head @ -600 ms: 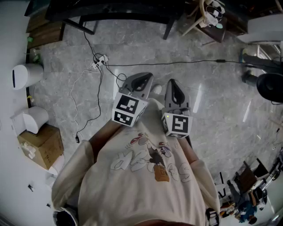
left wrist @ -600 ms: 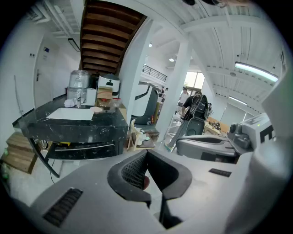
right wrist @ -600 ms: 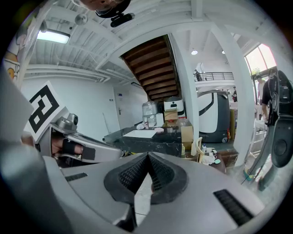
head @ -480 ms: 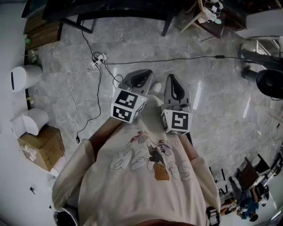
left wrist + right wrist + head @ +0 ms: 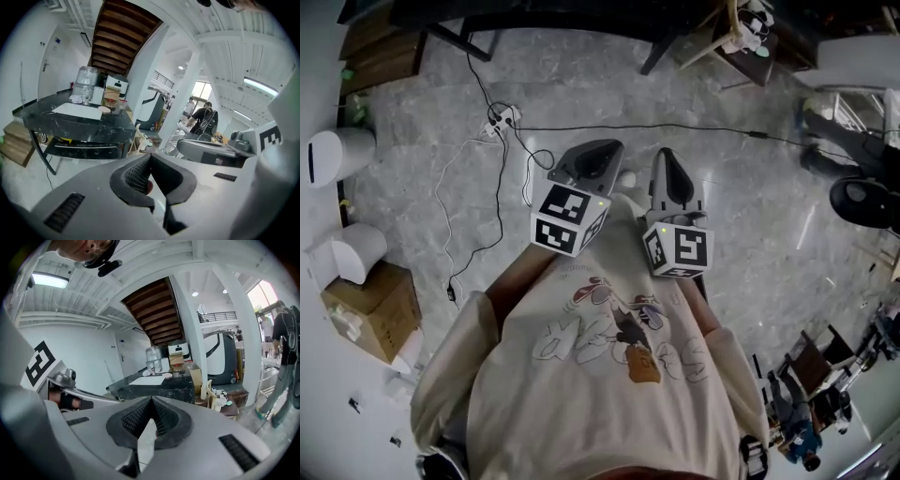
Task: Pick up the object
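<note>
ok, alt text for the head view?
Top-down on a person dressed in cream, holding the left gripper and right gripper side by side in front, both shut. Below: grey marble floor, a black cable across it, a cardboard box at left.

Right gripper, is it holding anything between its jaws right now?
No, the right gripper is empty: in its own view the jaws are shut tip to tip with nothing between them.

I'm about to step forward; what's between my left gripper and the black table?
In the head view, grey floor lies there, crossed by a black cable, with a white power strip off to the left.
</note>
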The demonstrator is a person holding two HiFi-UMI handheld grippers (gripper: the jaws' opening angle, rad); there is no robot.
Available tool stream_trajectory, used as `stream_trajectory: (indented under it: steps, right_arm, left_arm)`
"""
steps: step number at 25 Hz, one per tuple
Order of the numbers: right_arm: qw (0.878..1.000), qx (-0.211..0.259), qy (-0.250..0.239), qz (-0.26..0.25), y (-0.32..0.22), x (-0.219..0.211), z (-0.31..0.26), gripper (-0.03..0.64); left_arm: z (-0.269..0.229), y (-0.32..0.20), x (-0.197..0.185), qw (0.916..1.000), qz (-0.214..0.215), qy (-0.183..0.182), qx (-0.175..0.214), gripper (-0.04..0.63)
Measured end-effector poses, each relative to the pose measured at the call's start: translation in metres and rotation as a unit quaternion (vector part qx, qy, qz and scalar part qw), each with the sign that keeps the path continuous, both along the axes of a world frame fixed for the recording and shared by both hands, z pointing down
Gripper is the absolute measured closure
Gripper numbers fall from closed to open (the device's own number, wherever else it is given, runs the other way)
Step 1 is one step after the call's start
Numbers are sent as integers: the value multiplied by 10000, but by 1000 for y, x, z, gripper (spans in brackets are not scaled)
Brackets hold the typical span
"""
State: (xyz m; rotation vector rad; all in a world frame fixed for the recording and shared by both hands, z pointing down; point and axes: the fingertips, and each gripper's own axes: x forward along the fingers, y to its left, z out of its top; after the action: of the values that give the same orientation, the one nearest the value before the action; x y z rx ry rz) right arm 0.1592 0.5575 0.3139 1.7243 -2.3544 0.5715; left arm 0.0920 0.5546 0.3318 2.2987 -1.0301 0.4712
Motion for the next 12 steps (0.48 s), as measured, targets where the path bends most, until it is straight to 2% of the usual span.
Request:
stream_trajectory:
  steps: [3,7,12]
  right_arm:
    - [10000,43,-4,53,-10,-21,1,600]
    - [9998,104,161,23,-23,-60,0,600]
    - [9996,-17,214,193,-41,-77,0,600]
  left_arm:
    - [-7,-11,-27,9996,-117,92,224,581]
    - [-6,-29,-68,9993,-257,208,153,580]
    - [-7,-44,-93,9993,-268,199,139,581]
